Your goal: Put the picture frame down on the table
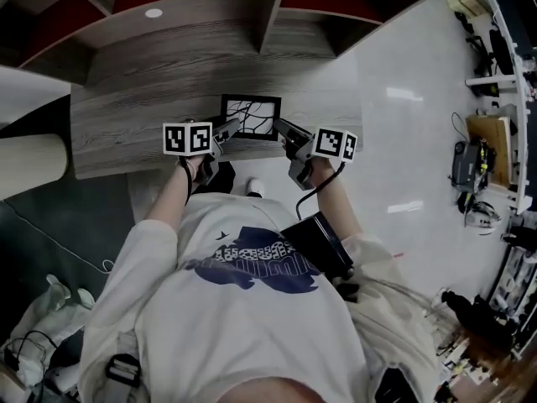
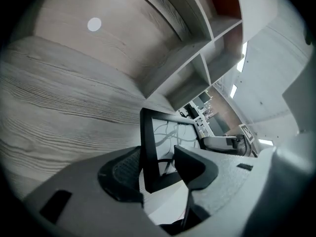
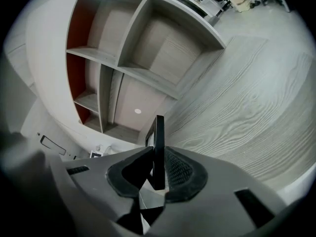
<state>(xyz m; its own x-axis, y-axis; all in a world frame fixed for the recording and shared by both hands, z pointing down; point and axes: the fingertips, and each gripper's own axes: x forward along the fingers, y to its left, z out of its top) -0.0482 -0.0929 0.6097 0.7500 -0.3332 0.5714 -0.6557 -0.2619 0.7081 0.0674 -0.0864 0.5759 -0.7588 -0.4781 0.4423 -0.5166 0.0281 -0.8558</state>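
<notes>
The picture frame (image 1: 250, 117) is black with a white picture of dark branching lines. It sits low over the grey wood table (image 1: 126, 124) near its front edge; I cannot tell whether it touches the top. My left gripper (image 1: 225, 133) is at the frame's left side. In the left gripper view its jaws (image 2: 159, 171) stand wide, with the frame's corner (image 2: 148, 147) between them and a gap at the right pad (image 2: 195, 167). My right gripper (image 1: 284, 130) is at the frame's right side. In the right gripper view the frame (image 3: 159, 132) stands edge-on, pinched between the pads of that gripper (image 3: 157, 174).
A curved shelf unit (image 1: 268, 15) with open compartments and red back panels rises behind the table. A small white disc (image 1: 153, 13) sits on its lower panel. White floor (image 1: 403, 141) lies to the right, with cluttered benches (image 1: 491, 141) at the far right.
</notes>
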